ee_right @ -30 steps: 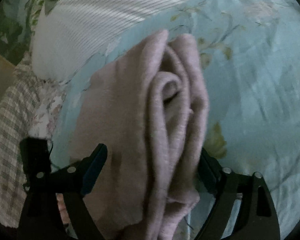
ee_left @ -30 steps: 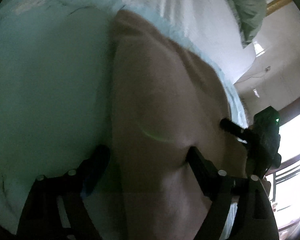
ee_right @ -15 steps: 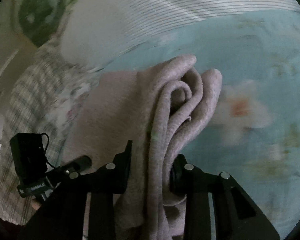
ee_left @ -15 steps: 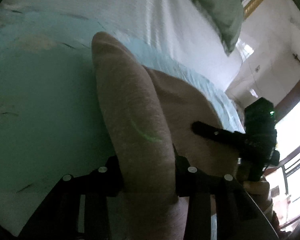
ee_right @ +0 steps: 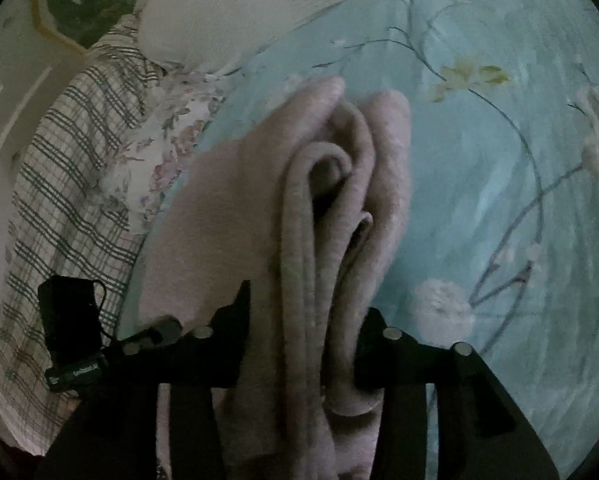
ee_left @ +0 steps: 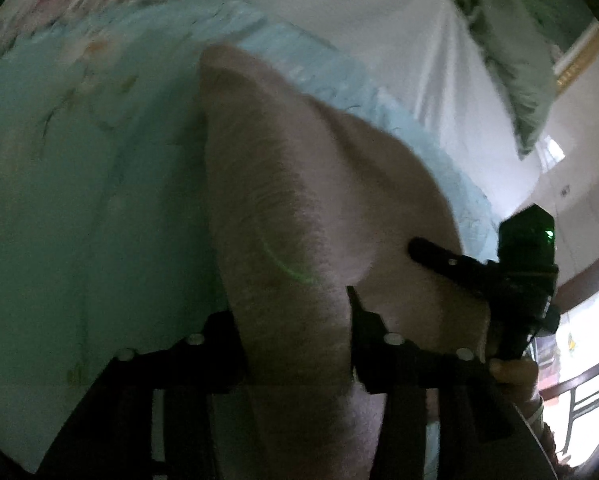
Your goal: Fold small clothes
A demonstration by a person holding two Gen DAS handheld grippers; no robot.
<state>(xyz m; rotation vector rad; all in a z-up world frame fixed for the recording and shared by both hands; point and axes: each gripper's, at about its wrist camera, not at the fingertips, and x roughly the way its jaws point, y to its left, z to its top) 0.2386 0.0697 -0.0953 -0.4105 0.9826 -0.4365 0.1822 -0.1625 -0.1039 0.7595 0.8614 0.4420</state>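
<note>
A dusty-pink knit garment [ee_left: 283,208] is held up over the pale blue floral bedspread [ee_left: 59,168]. My left gripper [ee_left: 295,320] is shut on a thick fold of it. My right gripper [ee_right: 305,316] is shut on the bunched, layered edge of the same pink garment [ee_right: 339,184], whose folds stand between the jaws. The right gripper also shows in the left wrist view [ee_left: 511,280], at the garment's far side. The left gripper shows in the right wrist view [ee_right: 99,344] at lower left.
The blue floral bedspread [ee_right: 499,160] fills the right of the right wrist view. A white ribbed pillow [ee_right: 239,12] and a plaid cloth [ee_right: 59,184] lie behind. A green pillow [ee_left: 511,52] and a bright window [ee_left: 579,380] are at the right in the left wrist view.
Both grippers went from open around the garment to shut on it. They have since lifted and shifted it a little over the bedspread.
</note>
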